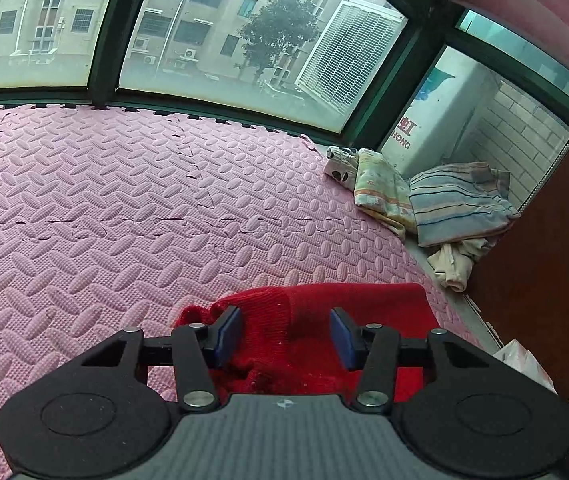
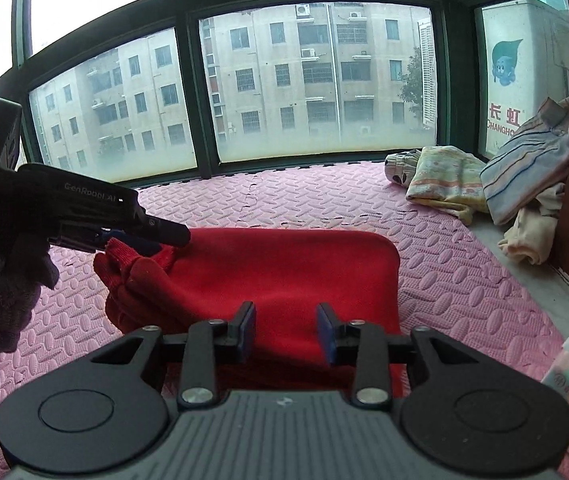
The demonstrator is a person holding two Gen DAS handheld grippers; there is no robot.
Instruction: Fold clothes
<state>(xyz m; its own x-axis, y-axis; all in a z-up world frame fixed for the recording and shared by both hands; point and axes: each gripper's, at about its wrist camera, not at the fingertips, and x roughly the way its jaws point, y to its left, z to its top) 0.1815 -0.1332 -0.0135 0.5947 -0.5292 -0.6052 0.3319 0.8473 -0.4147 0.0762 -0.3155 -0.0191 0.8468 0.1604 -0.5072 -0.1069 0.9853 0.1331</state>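
We have the red knit sweater (image 2: 284,276) lying folded into a rough rectangle on the pink foam floor mat (image 1: 104,208), with its bunched cuff end at the left. Our left claw (image 1: 286,332) hovers released over that bunched end, jaws wide apart and holding nothing; our right claw (image 2: 286,330) is likewise released above the near edge of the smooth part. To finish this fold neatly, we judge it best to pinch the loose cuff low, tuck it flat onto the body, and press the near edge so the rectangle stays square. The pile of folded clothes (image 2: 484,188) waits well apart by the window corner.
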